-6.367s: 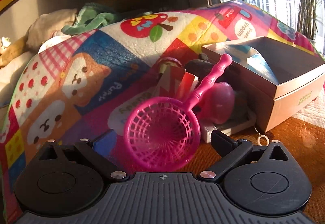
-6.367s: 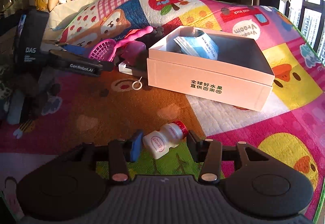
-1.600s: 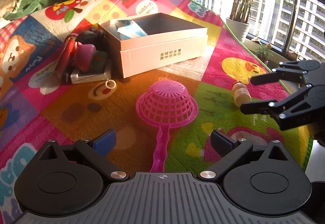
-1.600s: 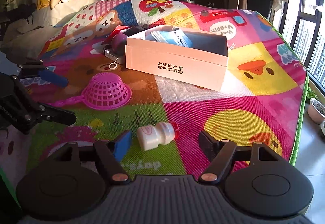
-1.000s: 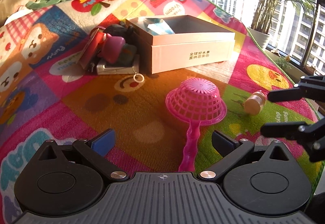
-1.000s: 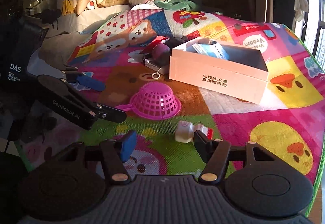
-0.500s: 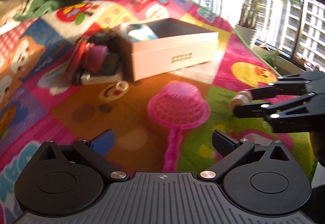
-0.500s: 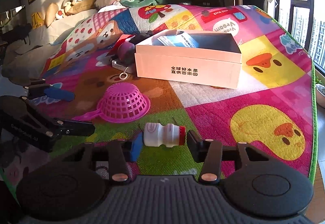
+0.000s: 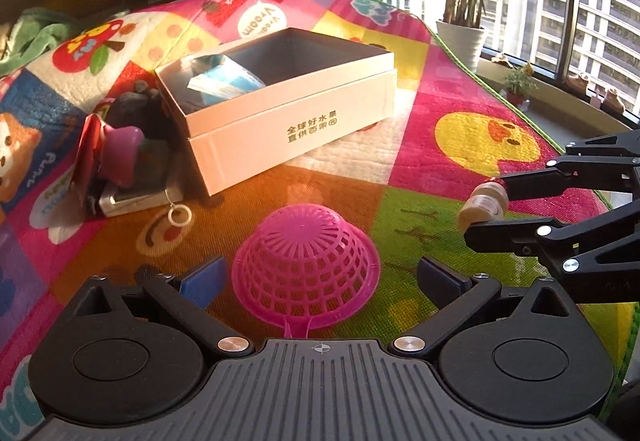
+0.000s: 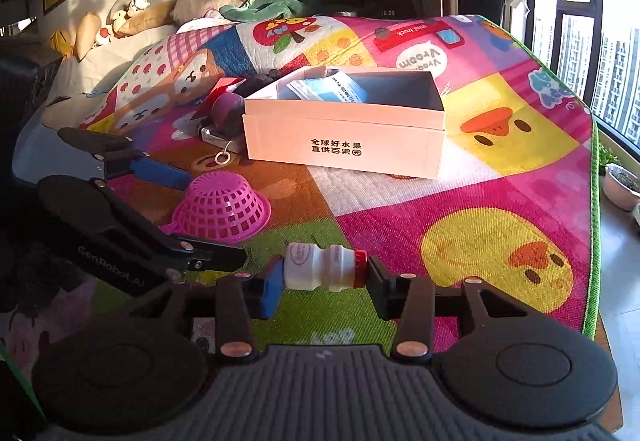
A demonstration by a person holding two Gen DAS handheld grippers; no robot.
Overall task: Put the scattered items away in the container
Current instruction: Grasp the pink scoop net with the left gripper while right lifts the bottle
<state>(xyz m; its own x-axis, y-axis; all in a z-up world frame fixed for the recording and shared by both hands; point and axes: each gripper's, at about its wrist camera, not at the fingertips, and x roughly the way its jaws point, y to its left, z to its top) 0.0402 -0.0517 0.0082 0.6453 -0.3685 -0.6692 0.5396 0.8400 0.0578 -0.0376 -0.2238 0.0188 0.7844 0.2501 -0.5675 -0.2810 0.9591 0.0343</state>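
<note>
On the mat: one box; one strainer; one gripped bottle.

We see our left gripper with its jaws spread wide on either side of the upturned pink strainer on the play mat. Beyond it stands the open box. At right, our right gripper clamps the small bottle.

Glossy plastic strainer, quilted cloth mat
</note>
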